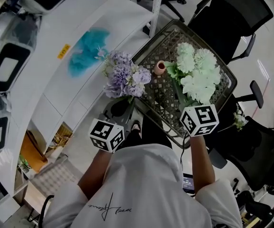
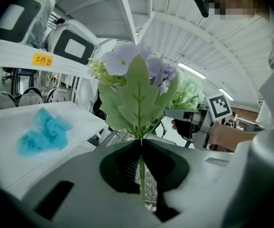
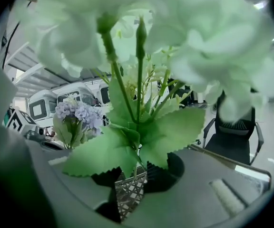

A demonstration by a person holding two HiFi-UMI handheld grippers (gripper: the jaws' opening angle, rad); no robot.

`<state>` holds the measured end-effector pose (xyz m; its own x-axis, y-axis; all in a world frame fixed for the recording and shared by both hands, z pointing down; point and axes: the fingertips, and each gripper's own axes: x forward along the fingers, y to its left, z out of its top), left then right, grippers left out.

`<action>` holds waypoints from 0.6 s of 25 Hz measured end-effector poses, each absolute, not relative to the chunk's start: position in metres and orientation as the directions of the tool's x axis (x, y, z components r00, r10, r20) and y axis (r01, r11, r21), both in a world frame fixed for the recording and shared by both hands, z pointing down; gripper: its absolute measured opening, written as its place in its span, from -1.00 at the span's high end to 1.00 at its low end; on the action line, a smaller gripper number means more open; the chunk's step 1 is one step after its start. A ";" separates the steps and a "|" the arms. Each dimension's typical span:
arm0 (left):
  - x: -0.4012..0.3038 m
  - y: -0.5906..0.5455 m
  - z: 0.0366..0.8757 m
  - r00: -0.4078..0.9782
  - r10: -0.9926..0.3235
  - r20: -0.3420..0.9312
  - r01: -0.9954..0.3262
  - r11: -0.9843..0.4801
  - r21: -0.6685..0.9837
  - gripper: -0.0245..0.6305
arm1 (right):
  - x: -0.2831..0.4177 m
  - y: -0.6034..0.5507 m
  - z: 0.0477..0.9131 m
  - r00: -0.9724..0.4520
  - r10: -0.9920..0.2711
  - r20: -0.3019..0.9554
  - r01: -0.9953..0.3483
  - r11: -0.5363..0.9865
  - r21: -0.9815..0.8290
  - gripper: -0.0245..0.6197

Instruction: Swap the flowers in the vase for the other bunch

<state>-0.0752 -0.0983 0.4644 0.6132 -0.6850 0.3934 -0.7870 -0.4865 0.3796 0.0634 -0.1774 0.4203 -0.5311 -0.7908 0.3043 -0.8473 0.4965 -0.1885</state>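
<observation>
While the left gripper (image 2: 141,144) clamps the purple bunch (image 1: 125,75) by its stem at the edge of the desk (image 1: 163,103), centre the white bunch (image 1: 199,75), clamped in the right gripper (image 3: 134,167), over the vase (image 1: 160,67) on the desk and lower the stems vertically.

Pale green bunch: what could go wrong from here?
1. The vase is small and the pale green bunch is broad-leaved, so its leaves may catch the rim and tip it.
2. The left gripper pinches the purple bunch by one thin stem, so the bunch may swivel.
</observation>
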 end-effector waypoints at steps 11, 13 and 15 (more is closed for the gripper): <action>-0.078 -0.105 0.468 0.610 -0.681 0.406 -0.790 -0.483 0.377 0.87 | 0.067 -0.197 0.434 -0.520 -0.790 0.323 -0.854 0.484 -0.192 0.64; -0.077 -0.106 0.468 0.608 -0.682 0.406 -0.791 -0.478 0.381 0.87 | 0.065 -0.201 0.434 -0.524 -0.788 0.323 -0.852 0.488 -0.191 0.64; -0.078 -0.108 0.469 0.606 -0.684 0.406 -0.792 -0.473 0.385 0.87 | 0.063 -0.206 0.435 -0.527 -0.786 0.324 -0.850 0.493 -0.186 0.64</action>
<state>-0.0777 -0.1082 0.4687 0.6058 -0.6841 0.4063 -0.7924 -0.4732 0.3849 0.0629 -0.2057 0.4348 -0.5270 -0.7859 0.3236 -0.8498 0.4931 -0.1864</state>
